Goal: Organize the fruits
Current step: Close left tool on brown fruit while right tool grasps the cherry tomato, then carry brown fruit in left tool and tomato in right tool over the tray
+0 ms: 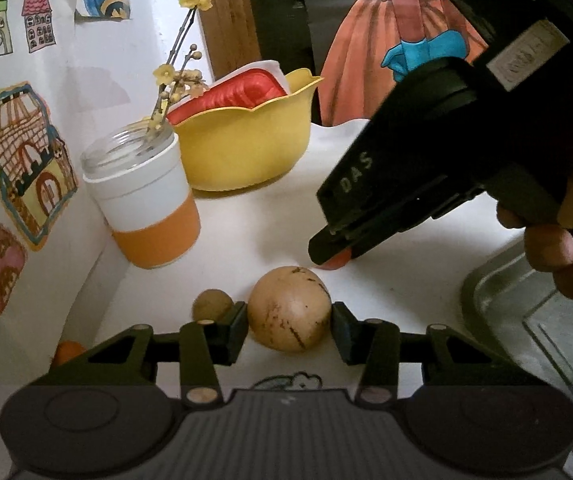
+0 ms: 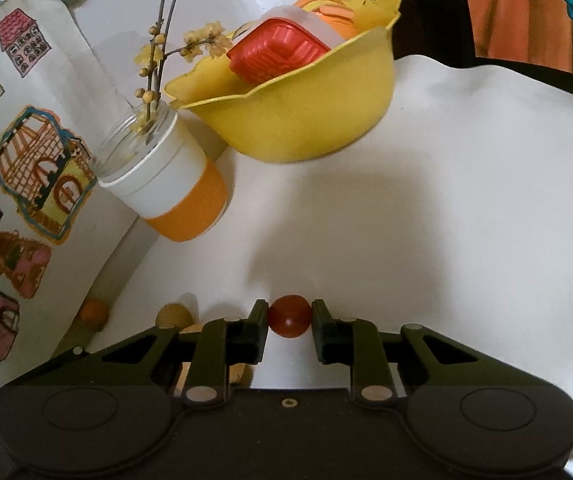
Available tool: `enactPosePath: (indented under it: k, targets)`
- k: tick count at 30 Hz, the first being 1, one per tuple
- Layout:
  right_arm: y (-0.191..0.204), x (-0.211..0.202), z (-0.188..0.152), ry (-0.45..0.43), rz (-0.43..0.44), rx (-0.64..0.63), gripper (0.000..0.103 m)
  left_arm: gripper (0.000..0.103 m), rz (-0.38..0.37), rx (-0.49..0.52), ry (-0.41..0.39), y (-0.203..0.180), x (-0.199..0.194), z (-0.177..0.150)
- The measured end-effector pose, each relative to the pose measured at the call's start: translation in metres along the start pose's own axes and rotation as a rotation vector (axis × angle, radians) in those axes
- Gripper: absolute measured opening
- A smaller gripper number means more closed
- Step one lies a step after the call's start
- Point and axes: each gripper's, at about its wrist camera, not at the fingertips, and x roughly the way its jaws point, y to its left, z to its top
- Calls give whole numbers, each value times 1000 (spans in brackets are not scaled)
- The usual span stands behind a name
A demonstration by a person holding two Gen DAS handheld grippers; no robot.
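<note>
The left gripper (image 1: 289,326) stands half open around a tan round fruit (image 1: 288,308) on the white table (image 1: 398,280); the right gripper (image 2: 289,318) pinches a red cherry tomato (image 2: 289,315); a smaller brown fruit (image 1: 212,305) lies just left of the left fingers.

Left claw (image 1: 289,322) astride tan round fruit (image 1: 289,309) on white table (image 1: 386,280).

left gripper (image 1: 290,330): black linkage arms, silver pivot pins, ribbed dark-grey body, two round caps
right gripper (image 2: 289,322): same black build, smooth body, small brass-looking screw; "DAS" lettering and pale label on its housing
</note>
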Motion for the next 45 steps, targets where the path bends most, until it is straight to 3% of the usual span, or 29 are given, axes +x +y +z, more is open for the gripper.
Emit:
enactPosePath:
  k: [13, 31, 45]
  targets:
    - [-27, -74, -34, -23, 0, -30, 24, 48, -65, -17, -21, -25, -33, 0]
    - [-58, -172, -78, -85, -66, -75, 24, 48, -163, 7, -69, -93, -70, 9]
    - [-72, -208, -120, -87, -115, -127, 24, 49, -230, 4, -43, -124, -88, 1]
